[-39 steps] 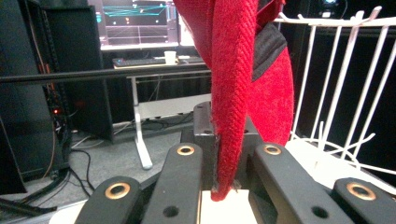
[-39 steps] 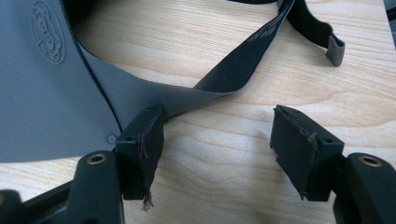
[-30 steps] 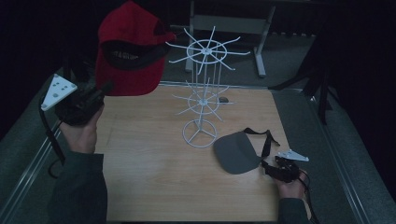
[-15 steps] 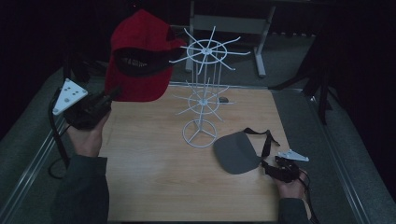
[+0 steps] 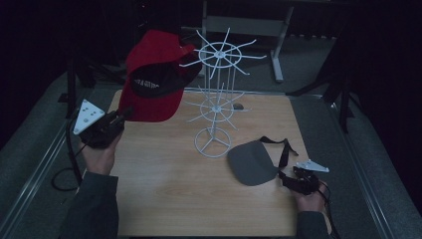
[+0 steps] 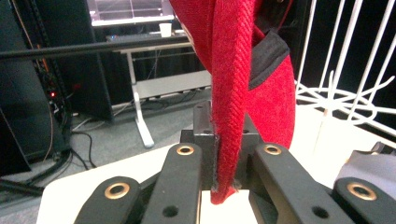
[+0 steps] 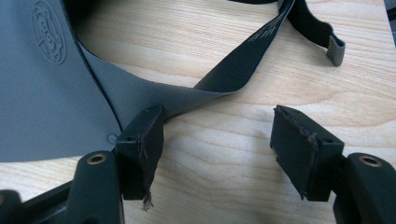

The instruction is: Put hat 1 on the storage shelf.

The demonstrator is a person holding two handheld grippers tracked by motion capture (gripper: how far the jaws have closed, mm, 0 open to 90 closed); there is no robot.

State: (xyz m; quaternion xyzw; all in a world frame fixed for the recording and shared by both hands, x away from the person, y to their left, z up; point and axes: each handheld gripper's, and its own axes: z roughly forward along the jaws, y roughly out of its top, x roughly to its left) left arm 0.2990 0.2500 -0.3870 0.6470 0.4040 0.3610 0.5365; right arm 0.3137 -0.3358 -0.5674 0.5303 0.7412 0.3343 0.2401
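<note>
A red cap (image 5: 154, 74) hangs in the air at the left, held by its brim edge in my left gripper (image 5: 122, 113), which is shut on it. In the left gripper view the red brim (image 6: 233, 93) stands pinched between the jaws of the left gripper (image 6: 224, 161). The cap's crown is up against the top ring of a white wire rack (image 5: 216, 94). A grey visor (image 5: 251, 162) lies flat at the right. My right gripper (image 5: 287, 178) rests open beside it, and in the right gripper view the right gripper (image 7: 217, 140) frames bare wood beside the visor's black strap (image 7: 252, 56).
The wooden tabletop (image 5: 164, 199) is ringed by grey padding and a metal rail (image 5: 35, 169). A small dark object (image 5: 239, 106) lies behind the rack. Desk legs (image 5: 276, 55) stand in the dark beyond the table.
My left gripper has carried the red cap rightward and slightly down, bringing it against the rack's top ring. The right gripper and visor have stayed put.
</note>
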